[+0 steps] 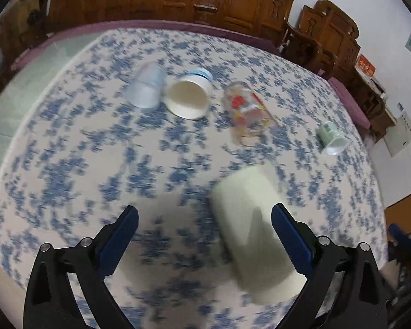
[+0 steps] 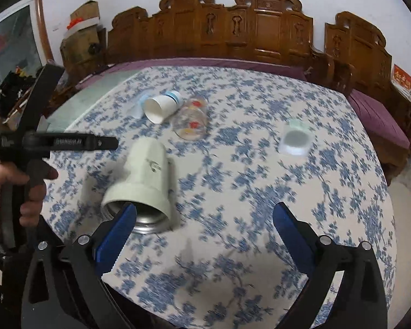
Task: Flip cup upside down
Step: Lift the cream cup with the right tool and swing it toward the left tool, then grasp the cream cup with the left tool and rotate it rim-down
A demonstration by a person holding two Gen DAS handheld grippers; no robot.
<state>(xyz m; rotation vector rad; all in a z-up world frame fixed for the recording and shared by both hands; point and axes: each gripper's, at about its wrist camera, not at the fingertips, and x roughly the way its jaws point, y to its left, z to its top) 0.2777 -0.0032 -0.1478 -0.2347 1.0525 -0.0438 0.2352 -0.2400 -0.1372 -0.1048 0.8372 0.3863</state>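
Observation:
A pale green mug (image 1: 249, 230) with a metal inside lies on its side on the blue-flowered tablecloth (image 1: 68, 164). In the left wrist view it lies just inside my right finger, mouth toward me. My left gripper (image 1: 205, 213) is open and holds nothing. In the right wrist view the mug (image 2: 145, 175) lies at lower left, its mouth behind my left fingertip. My right gripper (image 2: 205, 213) is open and empty. The left gripper's body (image 2: 54, 142) shows at the left, held by a hand.
Several other cups lie on their sides farther back: a clear plastic cup (image 1: 148, 87), a white paper cup (image 1: 189, 96), a glass with red print (image 1: 246, 112), a small green cup (image 1: 331, 137). Carved wooden chairs (image 2: 233, 27) stand behind the table.

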